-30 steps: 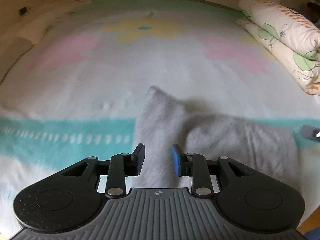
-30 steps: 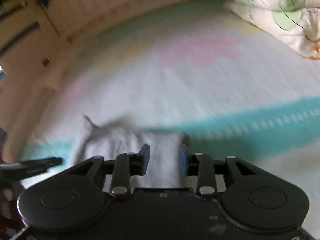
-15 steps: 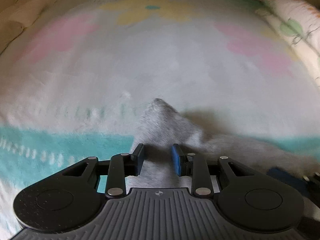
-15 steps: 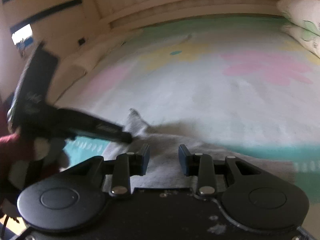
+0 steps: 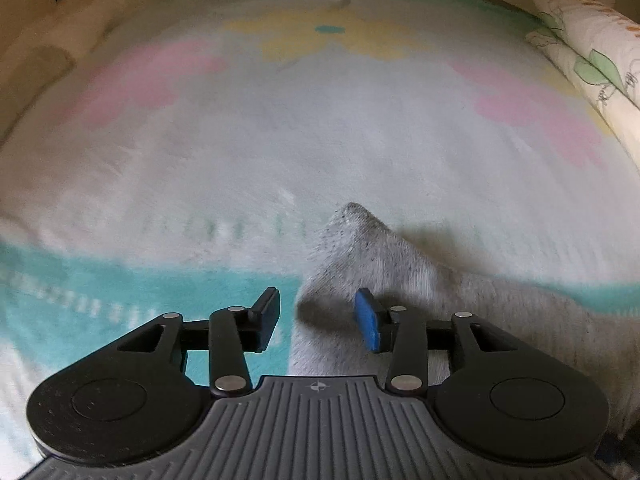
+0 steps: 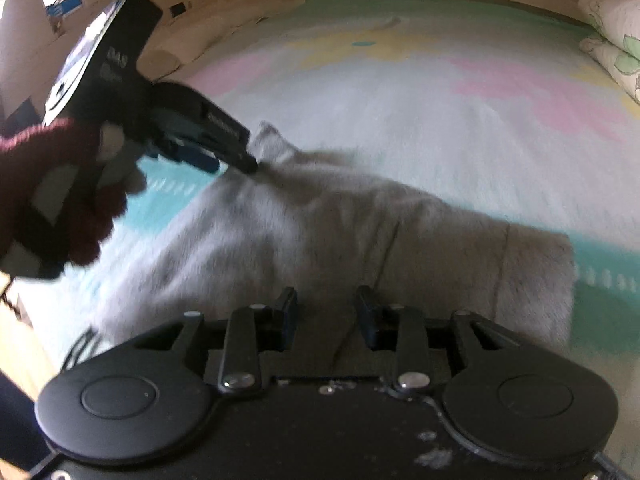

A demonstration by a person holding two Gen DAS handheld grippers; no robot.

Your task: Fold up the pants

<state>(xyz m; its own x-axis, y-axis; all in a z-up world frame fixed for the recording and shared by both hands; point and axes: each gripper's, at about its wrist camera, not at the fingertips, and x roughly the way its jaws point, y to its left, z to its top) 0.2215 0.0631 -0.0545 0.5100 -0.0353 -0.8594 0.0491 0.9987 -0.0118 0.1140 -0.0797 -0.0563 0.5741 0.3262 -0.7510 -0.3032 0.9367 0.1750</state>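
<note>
Left wrist view looks down on the gray pants (image 5: pixel 360 256), which lie on the bed (image 5: pixel 280 140) across its teal stripe (image 5: pixel 140 288), one pointed corner standing up past the tongs. The left tongs (image 5: pixel 318 318) are opening: the pants' edge sits between the fingers, yet a gap shows beside the left finger (image 5: pixel 266 318), so the pads do not press the cloth. Folded bedding (image 5: pixel 600 60) lies at the bed's far right.

Right wrist view shows the right tongs (image 6: pixel 326 314) low over the pants, fingers apart with cloth below them; whether they pinch it I cannot tell. At left, a hand (image 6: pixel 60 200) in a dark red sleeve holds the left tongs, tips at the pants' far corner.
</note>
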